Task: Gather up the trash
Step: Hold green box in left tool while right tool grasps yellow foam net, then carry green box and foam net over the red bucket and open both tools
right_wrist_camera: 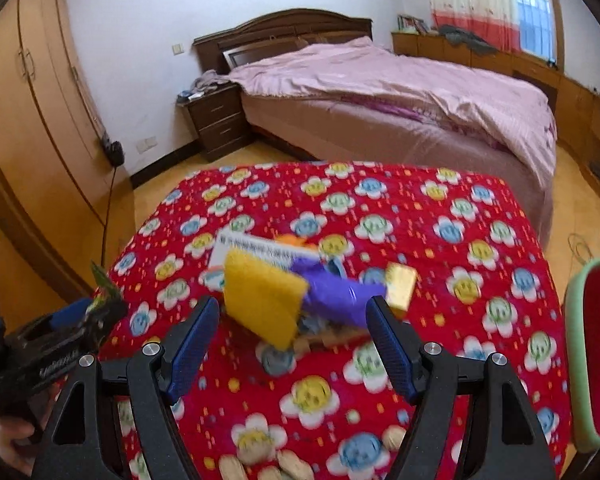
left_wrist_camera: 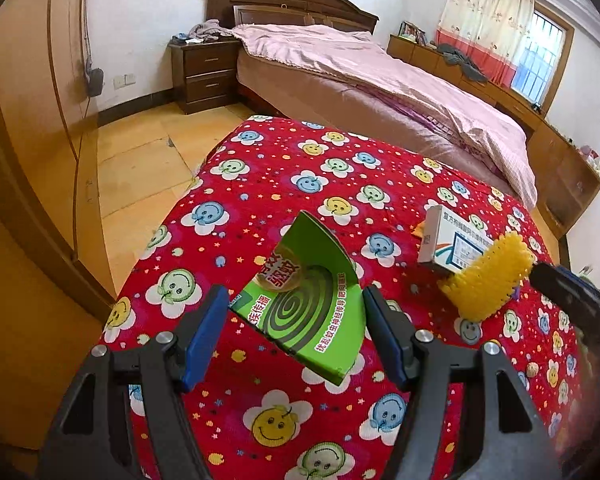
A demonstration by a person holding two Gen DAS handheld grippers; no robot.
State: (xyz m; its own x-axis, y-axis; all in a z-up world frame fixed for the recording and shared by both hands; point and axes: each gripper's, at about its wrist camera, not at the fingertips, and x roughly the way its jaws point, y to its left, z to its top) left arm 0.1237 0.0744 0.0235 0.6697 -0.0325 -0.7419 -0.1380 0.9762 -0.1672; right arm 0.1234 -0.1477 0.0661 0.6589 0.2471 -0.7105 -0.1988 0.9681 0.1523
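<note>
Over the red flower-print cloth (left_wrist_camera: 284, 184) covering the table, the left gripper (left_wrist_camera: 292, 328) stands with its blue-padded fingers (left_wrist_camera: 204, 332) spread wide; a bent piece of green mosquito-coil carton (left_wrist_camera: 304, 304) sits between them, its right fold close to the right pad, though contact cannot be confirmed. The carton is glossy card, printed with a dark spiral. The right gripper (right_wrist_camera: 292, 336) is equally wide apart, clamping nothing, above a blurred heap: a yellow knobbly sponge-like block (right_wrist_camera: 260, 300), a crumpled purple wrapper (right_wrist_camera: 336, 296), a small gold packet (right_wrist_camera: 400, 284) and a white medicine box (right_wrist_camera: 260, 248) behind them. Peanut shells (right_wrist_camera: 284, 464) lie on the cloth near the lower edge. A green-rimmed red basin (right_wrist_camera: 592, 360) sits at the far right.
</note>
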